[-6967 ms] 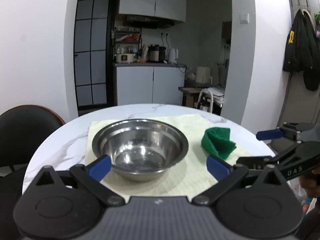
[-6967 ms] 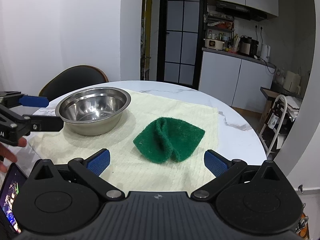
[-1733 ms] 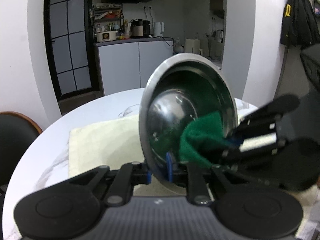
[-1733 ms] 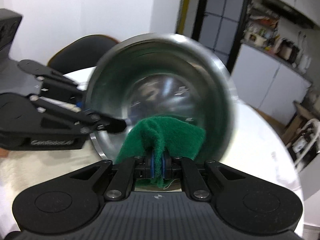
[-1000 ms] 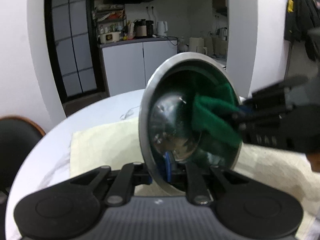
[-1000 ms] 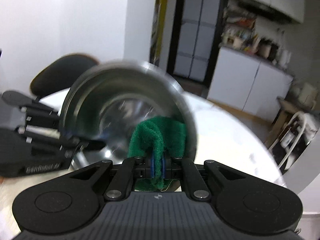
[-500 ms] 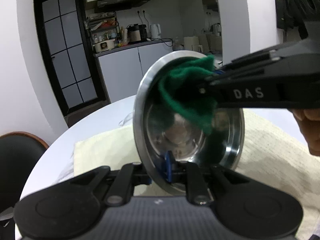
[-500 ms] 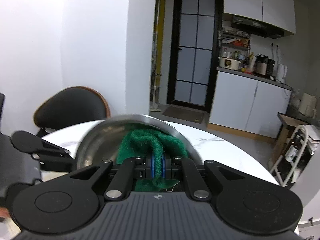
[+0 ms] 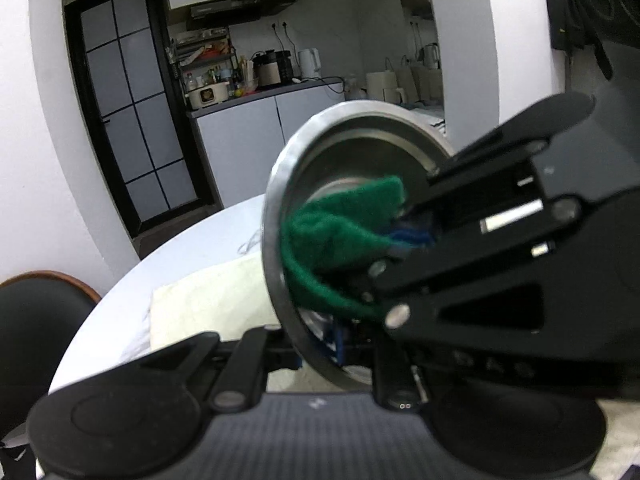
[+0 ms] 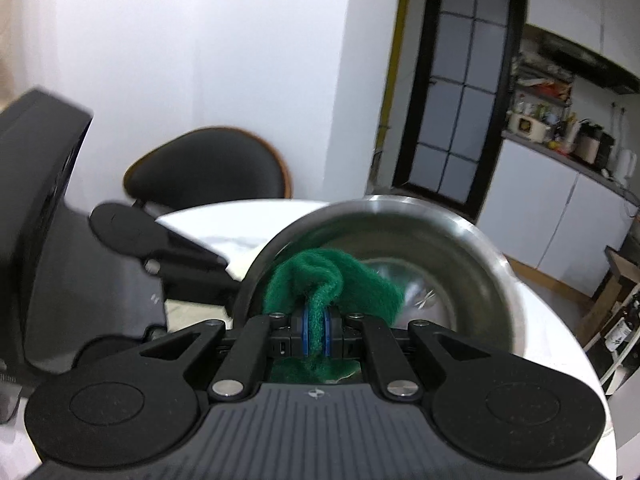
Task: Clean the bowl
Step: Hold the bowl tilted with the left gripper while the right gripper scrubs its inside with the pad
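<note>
One stainless steel bowl [image 9: 360, 148] was held tipped on edge, its shiny hollow facing the right gripper [image 10: 316, 334]. The left gripper [image 9: 320, 350] was clamped on the bowl's lower rim. The right gripper pinched one green scouring pad [image 10: 320, 280], pressed inside the bowl ahead of its fingertips. One cream cloth [image 9: 208, 308] lay below.

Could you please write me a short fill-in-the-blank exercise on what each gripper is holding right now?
1. The left gripper is shut on the rim of the ____.
2. The right gripper is shut on a green ____.
3. The scouring pad is pressed ____ the steel bowl, which is tipped on its side.

Missing words: bowl; scouring pad; inside
</note>
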`<act>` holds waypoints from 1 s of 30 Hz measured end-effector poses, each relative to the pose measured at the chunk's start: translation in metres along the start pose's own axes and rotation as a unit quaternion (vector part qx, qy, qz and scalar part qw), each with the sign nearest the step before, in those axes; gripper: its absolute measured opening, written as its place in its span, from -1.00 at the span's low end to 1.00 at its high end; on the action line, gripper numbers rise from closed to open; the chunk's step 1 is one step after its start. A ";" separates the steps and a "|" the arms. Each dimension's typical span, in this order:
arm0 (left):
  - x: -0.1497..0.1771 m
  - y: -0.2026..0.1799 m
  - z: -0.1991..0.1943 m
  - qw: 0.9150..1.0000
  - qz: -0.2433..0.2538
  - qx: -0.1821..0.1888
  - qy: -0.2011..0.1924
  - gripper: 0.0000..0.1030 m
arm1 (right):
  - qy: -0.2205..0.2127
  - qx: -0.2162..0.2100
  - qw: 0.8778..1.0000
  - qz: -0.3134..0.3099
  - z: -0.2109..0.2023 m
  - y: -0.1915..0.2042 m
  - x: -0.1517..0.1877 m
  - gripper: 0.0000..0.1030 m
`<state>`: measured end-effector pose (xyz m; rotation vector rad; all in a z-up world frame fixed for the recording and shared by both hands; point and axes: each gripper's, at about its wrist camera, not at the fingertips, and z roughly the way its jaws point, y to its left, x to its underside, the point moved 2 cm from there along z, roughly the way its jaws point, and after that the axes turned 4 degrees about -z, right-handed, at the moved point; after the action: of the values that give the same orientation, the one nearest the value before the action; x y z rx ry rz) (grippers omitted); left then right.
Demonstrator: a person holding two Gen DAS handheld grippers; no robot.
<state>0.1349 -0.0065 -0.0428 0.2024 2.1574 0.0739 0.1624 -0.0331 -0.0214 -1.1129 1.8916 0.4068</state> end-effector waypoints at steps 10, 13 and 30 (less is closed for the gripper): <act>-0.002 -0.004 0.000 1.000 0.003 0.003 0.000 -0.69 | -0.048 0.074 0.996 0.021 -0.024 -0.005 -0.001 -0.85; -0.002 -0.006 -0.001 1.000 0.004 0.002 0.002 -0.69 | -0.050 0.111 0.993 0.011 -0.030 -0.013 0.002 -0.85; -0.003 0.028 0.024 0.999 -0.019 0.028 0.017 -0.66 | 0.093 0.095 0.991 0.008 -0.006 -0.016 0.027 -0.85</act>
<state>0.1600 0.0201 -0.0500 0.1929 2.1975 -0.0053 0.1668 -0.0602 -0.0373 -1.0365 2.0554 0.1303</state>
